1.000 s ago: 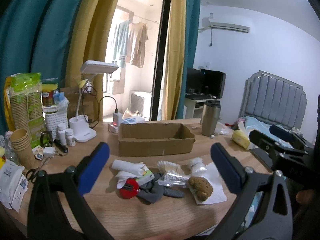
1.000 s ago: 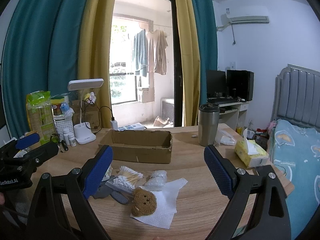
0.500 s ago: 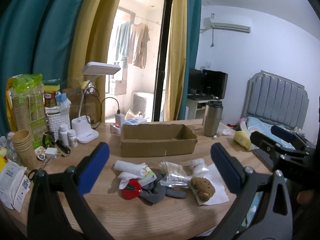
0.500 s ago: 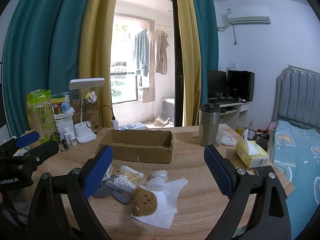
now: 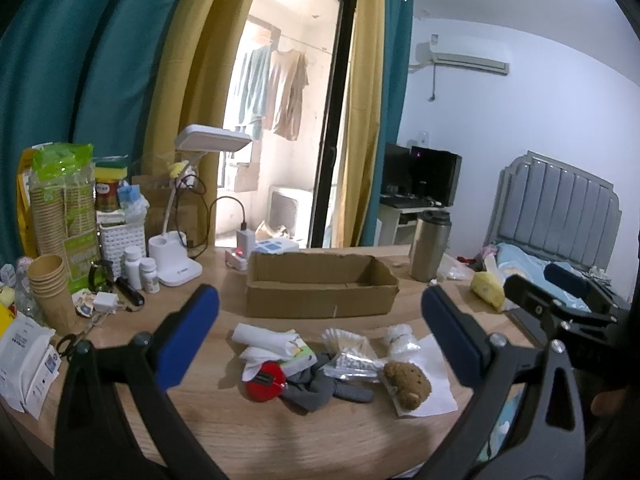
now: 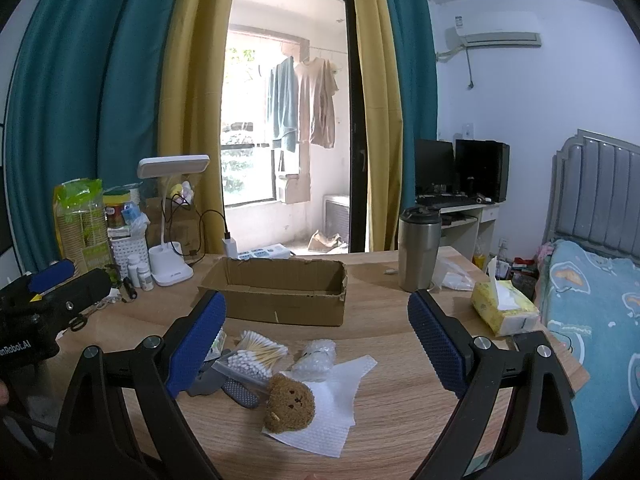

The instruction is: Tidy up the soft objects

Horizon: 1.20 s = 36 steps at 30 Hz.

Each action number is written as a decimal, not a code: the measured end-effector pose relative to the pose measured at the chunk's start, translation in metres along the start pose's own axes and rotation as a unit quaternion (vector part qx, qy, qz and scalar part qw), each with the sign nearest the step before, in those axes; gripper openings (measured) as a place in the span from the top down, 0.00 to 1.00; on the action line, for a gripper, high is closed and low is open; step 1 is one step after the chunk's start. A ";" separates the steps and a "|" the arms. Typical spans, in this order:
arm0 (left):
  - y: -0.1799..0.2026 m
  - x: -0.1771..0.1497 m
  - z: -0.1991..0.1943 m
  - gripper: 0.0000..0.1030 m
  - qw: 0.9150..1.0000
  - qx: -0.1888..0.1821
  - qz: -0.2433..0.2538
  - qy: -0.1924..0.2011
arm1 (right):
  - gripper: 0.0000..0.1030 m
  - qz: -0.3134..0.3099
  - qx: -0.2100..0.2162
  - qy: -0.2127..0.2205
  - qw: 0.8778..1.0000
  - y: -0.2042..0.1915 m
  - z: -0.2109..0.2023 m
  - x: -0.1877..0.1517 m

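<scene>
Bedroom setting; wooden worktop [image 6: 400,360] carries an empty cardboard box [image 6: 280,296] at the far middle. Near side: a heap of small items. Brown plush bear [image 6: 289,402] lies on a white paper towel [image 6: 340,384], at the right end of the heap. Grey sock [image 5: 316,386] sits left of it, partly under a cotton-swab pack [image 6: 256,354]. Right gripper [image 6: 316,344] hovers, jaws spread wide, empty; the bear lies just below and slightly left of its centre line. Left gripper [image 5: 320,332] likewise spread and empty, bear toward its right finger. Right gripper appears nearer, though fisheye distortion makes this uncertain.
</scene>
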<state>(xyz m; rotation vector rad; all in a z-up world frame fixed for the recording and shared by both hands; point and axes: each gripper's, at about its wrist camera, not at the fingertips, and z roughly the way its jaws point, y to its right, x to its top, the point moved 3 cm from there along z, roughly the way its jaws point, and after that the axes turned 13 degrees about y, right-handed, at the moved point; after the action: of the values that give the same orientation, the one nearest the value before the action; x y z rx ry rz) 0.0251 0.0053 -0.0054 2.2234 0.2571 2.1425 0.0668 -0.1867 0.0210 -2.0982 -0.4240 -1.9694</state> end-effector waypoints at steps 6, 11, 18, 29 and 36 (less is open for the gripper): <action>0.000 0.001 0.000 0.01 1.000 -0.005 -0.002 0.001 | 0.08 -0.001 0.002 -0.002 1.000 -0.001 0.001 -0.001; -0.001 0.002 0.000 0.01 1.000 -0.005 -0.003 0.001 | 0.08 -0.002 0.002 -0.005 1.000 -0.001 0.002 -0.003; -0.001 0.002 -0.001 0.01 1.000 -0.004 -0.004 0.000 | 0.08 -0.002 0.003 -0.005 1.000 -0.001 0.002 -0.004; -0.001 0.002 -0.001 0.01 1.000 -0.005 -0.004 -0.001 | 0.08 -0.001 0.003 -0.008 1.000 -0.001 0.002 -0.007; 0.001 -0.002 0.000 0.01 1.000 -0.002 -0.005 -0.007 | 0.08 0.001 0.004 -0.012 1.000 -0.003 0.004 -0.011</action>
<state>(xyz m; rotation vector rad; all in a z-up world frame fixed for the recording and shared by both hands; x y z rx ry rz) 0.0248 0.0044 -0.0072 2.2300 0.2608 2.1187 0.0690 -0.1835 0.0093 -2.1199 -0.4343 -1.9400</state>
